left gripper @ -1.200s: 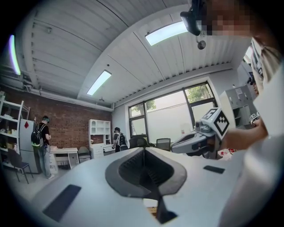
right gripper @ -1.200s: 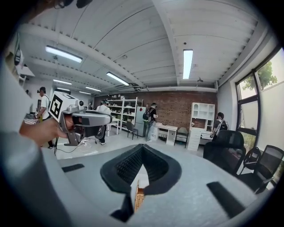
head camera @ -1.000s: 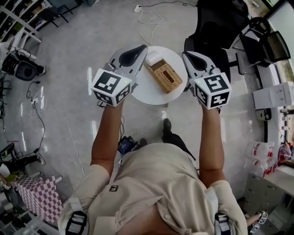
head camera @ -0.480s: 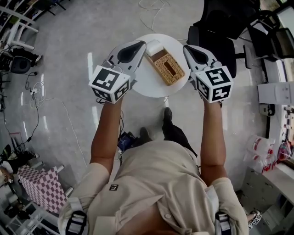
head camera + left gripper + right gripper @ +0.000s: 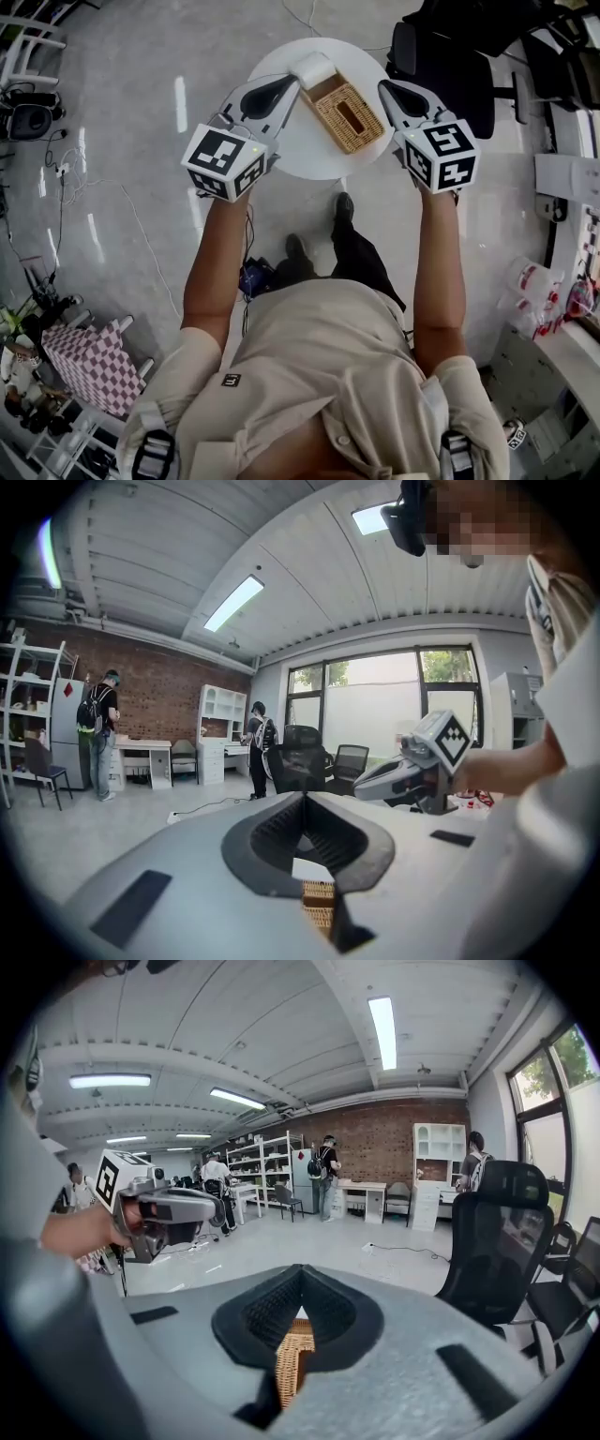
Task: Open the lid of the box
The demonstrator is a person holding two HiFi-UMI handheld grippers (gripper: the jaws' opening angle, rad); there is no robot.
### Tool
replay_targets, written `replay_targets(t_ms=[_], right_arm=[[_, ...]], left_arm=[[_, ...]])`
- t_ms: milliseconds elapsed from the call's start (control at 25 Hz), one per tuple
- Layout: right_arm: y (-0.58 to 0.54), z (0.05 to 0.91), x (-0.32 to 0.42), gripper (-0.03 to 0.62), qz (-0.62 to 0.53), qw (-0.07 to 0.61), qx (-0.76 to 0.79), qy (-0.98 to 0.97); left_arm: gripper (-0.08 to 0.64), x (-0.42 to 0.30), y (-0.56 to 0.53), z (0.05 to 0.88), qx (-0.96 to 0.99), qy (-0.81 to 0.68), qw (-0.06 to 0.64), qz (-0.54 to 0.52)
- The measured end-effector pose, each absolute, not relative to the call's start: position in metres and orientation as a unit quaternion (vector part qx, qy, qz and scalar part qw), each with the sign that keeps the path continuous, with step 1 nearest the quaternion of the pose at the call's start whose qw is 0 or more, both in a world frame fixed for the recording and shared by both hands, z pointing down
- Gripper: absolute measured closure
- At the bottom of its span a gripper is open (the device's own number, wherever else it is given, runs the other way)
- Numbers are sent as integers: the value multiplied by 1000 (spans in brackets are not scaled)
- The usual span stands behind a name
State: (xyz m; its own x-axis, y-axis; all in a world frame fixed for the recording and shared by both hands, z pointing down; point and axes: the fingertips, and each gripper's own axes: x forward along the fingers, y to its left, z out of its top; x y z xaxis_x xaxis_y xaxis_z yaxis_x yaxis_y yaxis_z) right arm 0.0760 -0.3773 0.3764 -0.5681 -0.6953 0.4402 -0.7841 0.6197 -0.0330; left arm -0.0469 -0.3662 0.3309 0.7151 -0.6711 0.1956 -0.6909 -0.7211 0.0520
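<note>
Box: your woven box [image 5: 349, 116] lies slantwise on the round white worktop [image 5: 298, 155], slotted top down, between your two grippers.
Left gripper [image 5: 292, 84]: jaws pressed together, nothing in them; it hangs over the worktop's left side.
Right gripper [image 5: 383, 87]: jaws together, empty, at the right rim.
In the way: a white block [image 5: 314, 68] touches the box's far end, near your left tip.
Around: a black office chair [image 5: 450, 56] stands just past the right rim.
Room: the worktop is bare on your near side.

Round white table [image 5: 319, 152] on grey floor [image 5: 141, 141], bearing woven box [image 5: 349, 115], white block [image 5: 314, 67] at its end.
</note>
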Motion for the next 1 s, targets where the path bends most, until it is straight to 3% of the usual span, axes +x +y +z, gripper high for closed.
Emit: replay_targets(t_ms=[1000], right_arm=[[-414,566,81,598,220,261,374,-862]], left_arm=[[548,-49,-404,507,904,-372,168,125]])
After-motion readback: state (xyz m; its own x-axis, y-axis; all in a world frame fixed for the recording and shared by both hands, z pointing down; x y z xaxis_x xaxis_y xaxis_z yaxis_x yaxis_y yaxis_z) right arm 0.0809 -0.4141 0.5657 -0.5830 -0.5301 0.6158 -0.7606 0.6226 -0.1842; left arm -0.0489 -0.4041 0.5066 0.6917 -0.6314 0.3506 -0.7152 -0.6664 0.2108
